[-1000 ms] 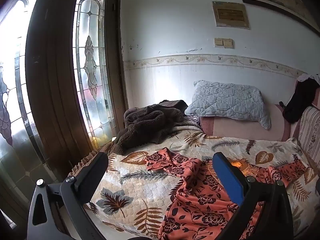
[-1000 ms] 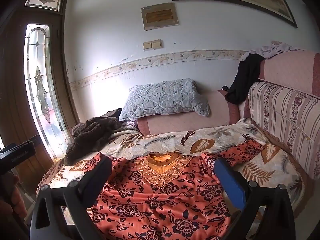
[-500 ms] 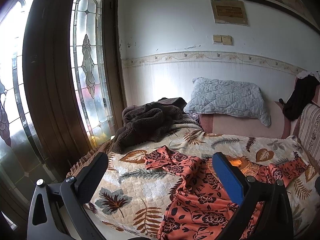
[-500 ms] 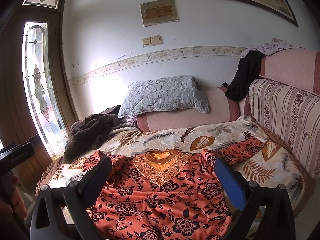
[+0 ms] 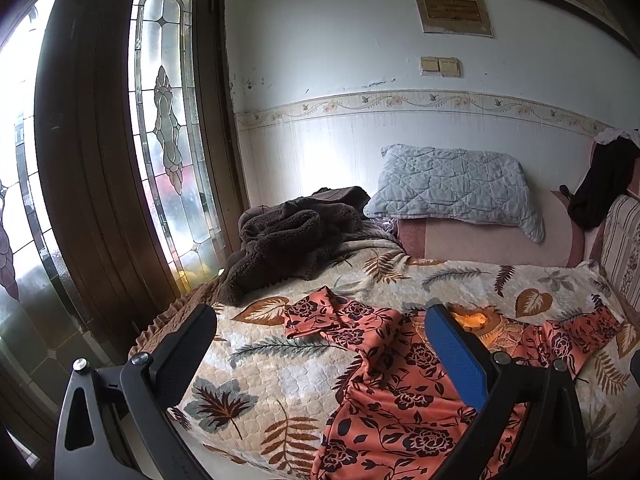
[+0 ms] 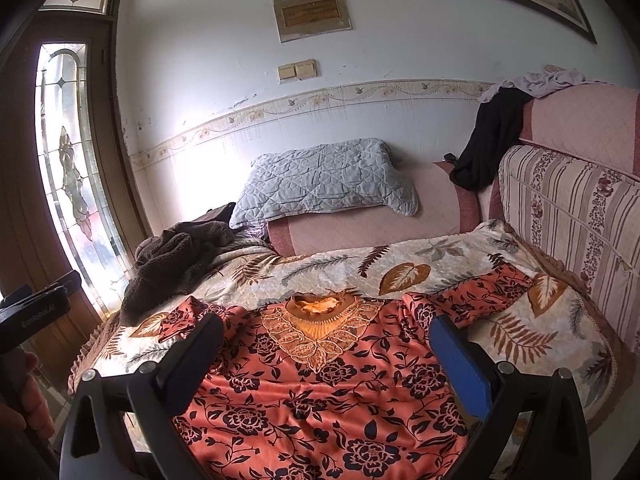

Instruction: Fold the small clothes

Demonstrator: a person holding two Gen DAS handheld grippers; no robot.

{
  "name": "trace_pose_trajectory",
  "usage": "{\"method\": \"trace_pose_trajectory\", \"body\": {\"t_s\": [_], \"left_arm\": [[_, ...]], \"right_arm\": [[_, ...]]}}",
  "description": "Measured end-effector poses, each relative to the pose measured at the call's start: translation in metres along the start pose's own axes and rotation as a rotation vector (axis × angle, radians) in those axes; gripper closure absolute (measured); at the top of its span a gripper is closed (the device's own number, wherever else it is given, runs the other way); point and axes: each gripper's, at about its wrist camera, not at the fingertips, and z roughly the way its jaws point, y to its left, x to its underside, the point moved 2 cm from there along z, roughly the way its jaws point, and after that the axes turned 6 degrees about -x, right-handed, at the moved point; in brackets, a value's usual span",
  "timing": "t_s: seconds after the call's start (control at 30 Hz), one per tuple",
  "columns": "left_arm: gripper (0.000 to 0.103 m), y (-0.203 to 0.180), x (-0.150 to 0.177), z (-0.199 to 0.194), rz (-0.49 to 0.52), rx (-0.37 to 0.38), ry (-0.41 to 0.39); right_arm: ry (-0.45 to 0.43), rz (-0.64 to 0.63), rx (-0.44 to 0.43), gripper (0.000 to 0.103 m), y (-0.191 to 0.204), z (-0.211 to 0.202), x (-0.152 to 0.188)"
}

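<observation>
Both grippers, left gripper [image 5: 320, 344] and right gripper [image 6: 326, 354], hover with fingers spread wide and empty above the orange floral blouse [image 6: 320, 392], which lies face up and spread on the leaf-print bed cover [image 6: 340, 268]. Thin, limp and probably slippery, it should handle best pinched at a sleeve [image 5: 316, 314] edge or shoulder seam, away from the embroidered collar [image 6: 320, 330].

A: What's on the left?

B: A dark wooden door with tall leaded-glass panels [image 5: 164, 152], daylight pouring through.

A: And far off?

B: A white wall with a floral border strip [image 6: 320, 100], beige light switches [image 6: 298, 70], a framed plaque [image 6: 312, 12]. Below, a pale quilted grey pillow [image 6: 324, 178] on the pink sofa arm [image 6: 372, 220].
</observation>
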Motion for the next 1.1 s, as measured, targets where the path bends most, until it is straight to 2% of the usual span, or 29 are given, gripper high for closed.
{"method": "trace_pose_trajectory", "body": {"t_s": [0.4,0.63,0.73,0.83,0.9,0.93,1.0,1.1], "left_arm": [[0.0,-0.033,0.004,0.042,0.047,0.0,0.059],[0.0,-0.068,0.015,0.088,0.082,0.013,0.122],[0.0,-0.096,0.031,0.13,0.083,0.093,0.228],[0.0,-0.135,0.06,0.185,0.07,0.172,0.368],[0.0,-0.161,0.082,0.222,0.072,0.206,0.485],[0.0,-0.176,0.093,0.236,0.067,0.22,0.52],[0.0,-0.197,0.108,0.256,0.059,0.222,0.553],[0.0,-0.216,0.119,0.27,0.052,0.253,0.558]], "right_arm": [[0.031,0.054,0.025,0.0,-0.031,0.047,-0.002],[0.089,0.151,0.051,0.0,-0.079,0.099,0.004],[0.122,0.246,0.02,0.0,-0.131,0.127,0.009],[0.156,0.43,-0.034,0.0,-0.21,0.152,0.02],[0.169,0.575,-0.034,0.0,-0.266,0.169,0.032],[0.172,0.632,-0.042,0.0,-0.292,0.176,0.037],[0.172,0.74,-0.039,0.001,-0.339,0.189,0.048],[0.13,0.86,-0.038,0.008,-0.395,0.21,0.053]]}}
